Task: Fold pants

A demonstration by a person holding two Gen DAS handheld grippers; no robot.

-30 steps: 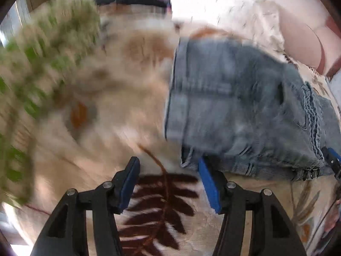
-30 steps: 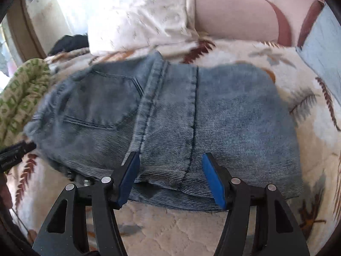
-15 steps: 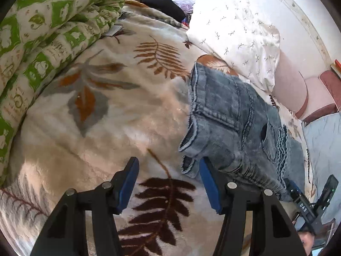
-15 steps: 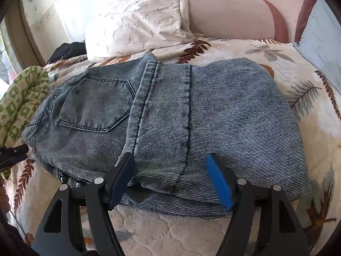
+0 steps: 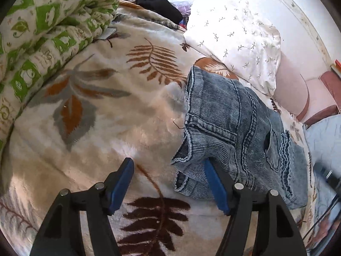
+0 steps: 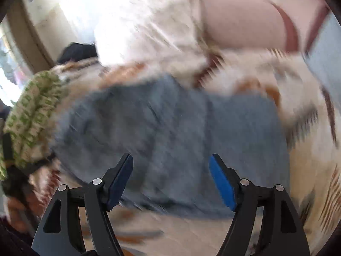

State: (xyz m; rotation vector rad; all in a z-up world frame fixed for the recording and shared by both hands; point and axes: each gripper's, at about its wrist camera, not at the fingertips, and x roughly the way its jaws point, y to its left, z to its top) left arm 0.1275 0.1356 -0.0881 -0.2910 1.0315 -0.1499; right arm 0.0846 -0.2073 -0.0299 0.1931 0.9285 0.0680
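Note:
The folded blue denim pants (image 5: 232,132) lie in a compact bundle on the leaf-patterned blanket (image 5: 106,111). My left gripper (image 5: 170,175) is open and empty at the bundle's near left corner, its right finger tucked against the waistband edge. In the right wrist view the pants (image 6: 174,140) are blurred by motion and fill the middle. My right gripper (image 6: 170,170) is open and empty just in front of the pants' near edge.
A rolled green and white quilt (image 5: 42,25) lies along the left. A white patterned pillow (image 5: 234,34) and a pink headboard cushion (image 5: 292,93) are at the back. A dark garment (image 5: 153,2) lies at the far end. A pale blue pillow (image 5: 324,140) is at the right.
The left gripper swung and settled at the pants' left corner. The right gripper has opened wider and pulled back from the pants' edge, moving fast now.

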